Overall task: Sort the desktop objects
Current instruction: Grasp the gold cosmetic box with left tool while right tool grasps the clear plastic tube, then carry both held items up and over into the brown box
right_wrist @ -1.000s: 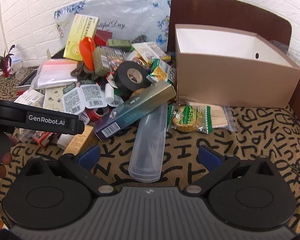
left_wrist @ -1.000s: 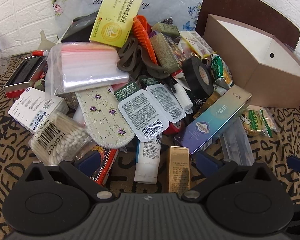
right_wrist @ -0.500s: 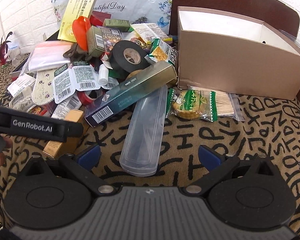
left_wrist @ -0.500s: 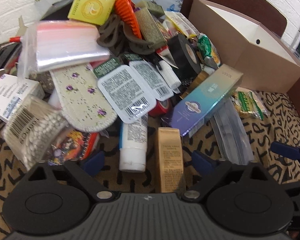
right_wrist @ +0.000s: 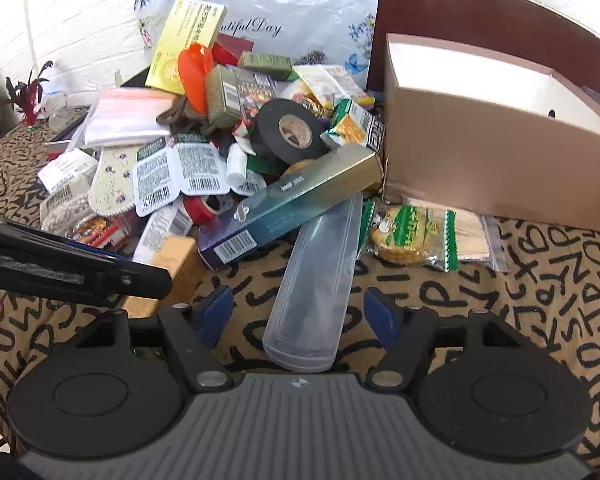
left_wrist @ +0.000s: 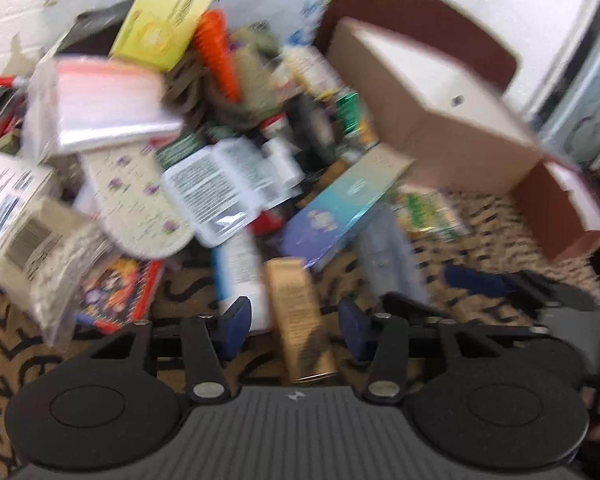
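- Small gold cardboard box (left_wrist: 300, 316) sits on the letter-print tablecloth (right_wrist: 520, 280) at the near edge of the junk pile, between my left gripper (left_wrist: 296, 330) fingers; jaws apart, not touching it far as I can tell (blurry).
- Right gripper (right_wrist: 298, 316) jaws are apart too, straddling the clear plastic case (right_wrist: 316, 276).
- Open brown cardboard box (right_wrist: 496, 160) is off right.

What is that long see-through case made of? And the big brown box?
The long case looks like frosted, see-through plastic: the patterned cloth shows dimly through it. The big brown box looks like matte cardboard, with thin folded walls and a white inside.
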Demonstrator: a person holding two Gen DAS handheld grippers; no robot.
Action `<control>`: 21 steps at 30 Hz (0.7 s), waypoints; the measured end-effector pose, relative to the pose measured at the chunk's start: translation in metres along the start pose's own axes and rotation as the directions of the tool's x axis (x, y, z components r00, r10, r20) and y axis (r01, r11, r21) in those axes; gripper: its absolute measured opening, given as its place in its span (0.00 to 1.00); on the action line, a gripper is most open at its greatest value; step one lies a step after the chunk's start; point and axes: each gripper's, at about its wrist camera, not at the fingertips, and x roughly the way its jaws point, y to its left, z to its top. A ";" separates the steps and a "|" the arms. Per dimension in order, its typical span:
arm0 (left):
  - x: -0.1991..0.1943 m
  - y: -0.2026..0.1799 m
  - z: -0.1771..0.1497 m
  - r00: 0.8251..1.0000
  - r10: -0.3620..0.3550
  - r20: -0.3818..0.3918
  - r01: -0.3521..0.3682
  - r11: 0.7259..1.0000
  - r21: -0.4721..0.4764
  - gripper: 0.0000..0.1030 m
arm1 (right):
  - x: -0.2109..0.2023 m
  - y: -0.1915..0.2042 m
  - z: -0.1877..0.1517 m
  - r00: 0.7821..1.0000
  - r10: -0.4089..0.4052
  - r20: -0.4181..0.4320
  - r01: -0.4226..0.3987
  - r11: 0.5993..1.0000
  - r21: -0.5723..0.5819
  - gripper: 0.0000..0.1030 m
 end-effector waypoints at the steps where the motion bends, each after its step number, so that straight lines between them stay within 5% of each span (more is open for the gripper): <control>1: -0.001 -0.003 0.001 1.000 -0.016 0.011 0.016 1.000 0.013 0.48 | 0.001 -0.001 0.000 1.000 -0.003 0.000 0.003 1.000 0.003 0.68; 8: 0.041 0.003 -0.008 0.994 0.030 -0.106 -0.030 1.000 0.000 0.45 | 0.010 -0.004 -0.006 0.999 -0.023 -0.043 0.023 1.000 -0.012 0.58; 21: 0.043 0.012 -0.011 0.999 -0.005 -0.051 0.004 1.000 -0.020 0.25 | 0.032 -0.013 -0.007 0.999 0.015 -0.049 -0.015 1.000 0.001 0.44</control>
